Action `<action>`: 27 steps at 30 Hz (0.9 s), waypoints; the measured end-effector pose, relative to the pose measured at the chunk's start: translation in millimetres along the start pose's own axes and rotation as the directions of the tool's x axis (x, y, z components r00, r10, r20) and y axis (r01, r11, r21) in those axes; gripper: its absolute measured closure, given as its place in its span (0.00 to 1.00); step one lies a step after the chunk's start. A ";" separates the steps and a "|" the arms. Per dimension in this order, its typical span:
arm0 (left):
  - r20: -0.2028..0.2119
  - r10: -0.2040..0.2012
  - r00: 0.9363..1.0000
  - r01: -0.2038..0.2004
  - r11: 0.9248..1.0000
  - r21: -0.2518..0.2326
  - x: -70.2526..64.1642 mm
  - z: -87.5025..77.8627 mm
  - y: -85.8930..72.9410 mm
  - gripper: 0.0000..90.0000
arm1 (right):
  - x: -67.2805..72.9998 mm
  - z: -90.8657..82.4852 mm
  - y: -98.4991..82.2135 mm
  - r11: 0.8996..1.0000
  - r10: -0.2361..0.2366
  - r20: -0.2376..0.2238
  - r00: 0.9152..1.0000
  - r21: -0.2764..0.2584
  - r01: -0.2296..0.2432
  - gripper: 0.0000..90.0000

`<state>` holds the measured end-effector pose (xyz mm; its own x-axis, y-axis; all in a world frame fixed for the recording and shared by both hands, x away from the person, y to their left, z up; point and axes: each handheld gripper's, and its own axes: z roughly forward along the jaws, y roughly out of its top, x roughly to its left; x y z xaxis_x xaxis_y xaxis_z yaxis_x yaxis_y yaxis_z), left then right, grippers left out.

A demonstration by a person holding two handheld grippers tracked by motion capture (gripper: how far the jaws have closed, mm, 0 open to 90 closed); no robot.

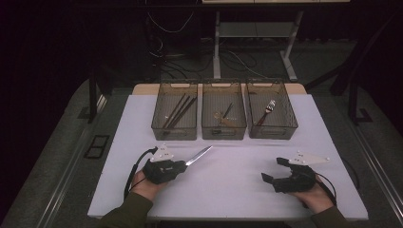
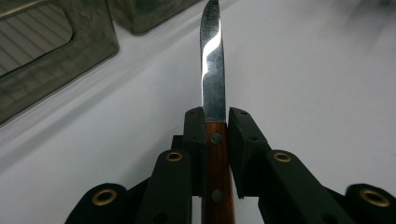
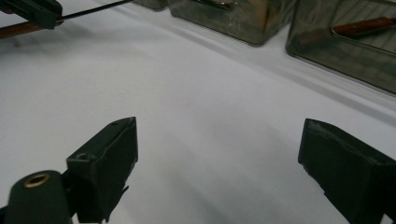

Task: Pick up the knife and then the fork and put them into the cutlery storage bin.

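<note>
Dim floor and a tangle of cables lay behind the white counter (image 1: 228, 185); I worked from the jaws outward. On the left gripper (image 2: 215, 135) the jaws were clamped on the knife (image 2: 214, 84), gripping its reddish wooden handle just behind the blade; the knife was off the counter, blade pointing forward and right toward the bins. On the right gripper (image 3: 224, 172) the jaws stood wide apart with nothing between them, resting low over bare counter. Farther out stood three smoky bins in a row: the left bin (image 1: 174, 116) with dark sticks, the middle bin (image 1: 224, 115) with a knife, the right bin (image 1: 271, 114) with a fork. I judged the grip short and far back; the blade could pivot or slip if tilted, or catch a bin rim. It looked serrated, bright steel, two rivets in the handle.
</note>
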<state>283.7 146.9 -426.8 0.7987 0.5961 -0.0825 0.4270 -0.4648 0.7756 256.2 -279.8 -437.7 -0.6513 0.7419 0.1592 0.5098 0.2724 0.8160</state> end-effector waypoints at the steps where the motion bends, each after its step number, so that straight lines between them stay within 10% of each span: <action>1: 0.003 0.003 1.000 -0.003 1.000 -0.003 -1.3 0.0 1.6 0.86 | 1.3 0.6 2.0 1.000 -0.002 -0.009 1.000 -0.003 0.002 0.14; 15: 0.047 0.050 0.998 -0.048 0.997 -0.060 -28.1 12.8 34.2 0.86 | 19.8 21.8 28.3 0.999 0.029 -0.141 0.990 -0.015 -0.031 0.14; 27: 0.071 0.118 0.990 -0.109 0.987 -0.120 -56.2 30.7 64.1 0.86 | 30.3 44.8 49.6 0.993 0.094 -0.274 0.957 -0.044 -0.110 0.30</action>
<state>279.2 63.5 -391.6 0.8716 0.4890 -0.0343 0.2831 -0.4448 0.8497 287.0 -216.4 -417.4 -0.7295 0.5679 0.3812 0.5533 0.1622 0.8170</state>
